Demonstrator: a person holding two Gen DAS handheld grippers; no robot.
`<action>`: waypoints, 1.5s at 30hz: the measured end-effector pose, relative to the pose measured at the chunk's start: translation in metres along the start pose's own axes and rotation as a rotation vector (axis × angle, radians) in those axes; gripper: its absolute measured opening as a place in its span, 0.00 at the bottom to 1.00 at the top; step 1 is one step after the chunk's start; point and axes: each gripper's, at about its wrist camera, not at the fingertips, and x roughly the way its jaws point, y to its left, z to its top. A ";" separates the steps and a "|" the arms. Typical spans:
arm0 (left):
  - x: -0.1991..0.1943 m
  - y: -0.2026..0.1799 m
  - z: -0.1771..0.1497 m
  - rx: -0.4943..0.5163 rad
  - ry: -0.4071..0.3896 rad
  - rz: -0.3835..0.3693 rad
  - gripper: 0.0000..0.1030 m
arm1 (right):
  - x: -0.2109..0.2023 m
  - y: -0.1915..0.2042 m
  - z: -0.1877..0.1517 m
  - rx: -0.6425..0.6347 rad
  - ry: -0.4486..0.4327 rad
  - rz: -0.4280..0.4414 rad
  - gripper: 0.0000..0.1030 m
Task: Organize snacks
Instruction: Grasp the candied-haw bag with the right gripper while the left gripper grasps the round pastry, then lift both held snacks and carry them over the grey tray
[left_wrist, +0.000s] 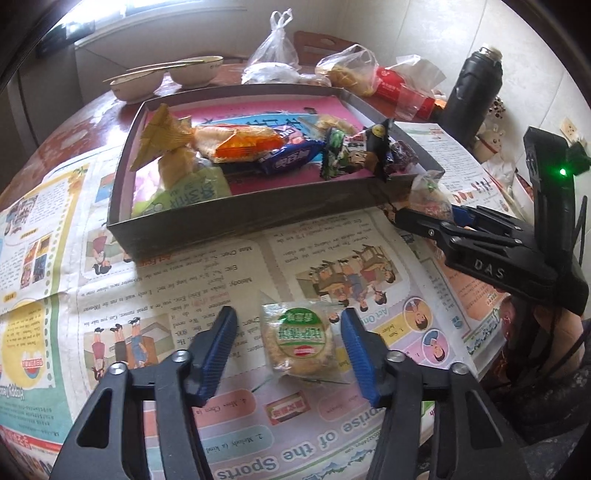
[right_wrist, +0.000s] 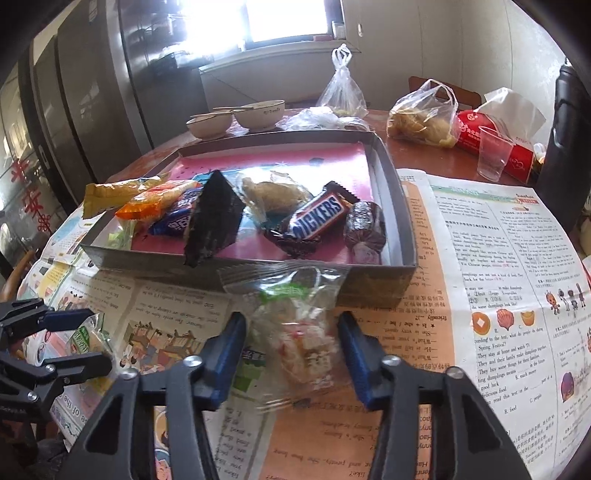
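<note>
A shallow grey box (left_wrist: 236, 218) with a pink floor holds several wrapped snacks, among them a Snickers bar (right_wrist: 317, 218). My left gripper (left_wrist: 290, 325) is open around a round pastry with a green label (left_wrist: 301, 338) that lies on the newspaper; the fingers stand apart from it. My right gripper (right_wrist: 291, 332) is open around a clear-wrapped snack (right_wrist: 299, 328), blurred, in front of the box's near wall (right_wrist: 369, 284); I cannot tell if it rests on the paper. The right gripper also shows in the left wrist view (left_wrist: 428, 218) by the box's right corner.
Newspaper (left_wrist: 221, 266) covers the near table. Behind the box stand two bowls (left_wrist: 166, 75), plastic bags (right_wrist: 421, 118), a red tissue pack (right_wrist: 491, 144), a clear cup (right_wrist: 493, 155) and a black flask (left_wrist: 471, 88).
</note>
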 end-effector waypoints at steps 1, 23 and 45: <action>0.000 -0.001 0.000 0.003 0.000 0.000 0.45 | 0.000 -0.002 0.000 0.004 -0.001 0.000 0.43; -0.025 0.006 0.044 -0.046 -0.106 -0.013 0.33 | -0.037 -0.006 0.016 0.046 -0.099 0.055 0.38; 0.006 -0.009 0.101 -0.022 -0.104 -0.036 0.33 | -0.030 -0.018 0.054 0.078 -0.120 0.077 0.38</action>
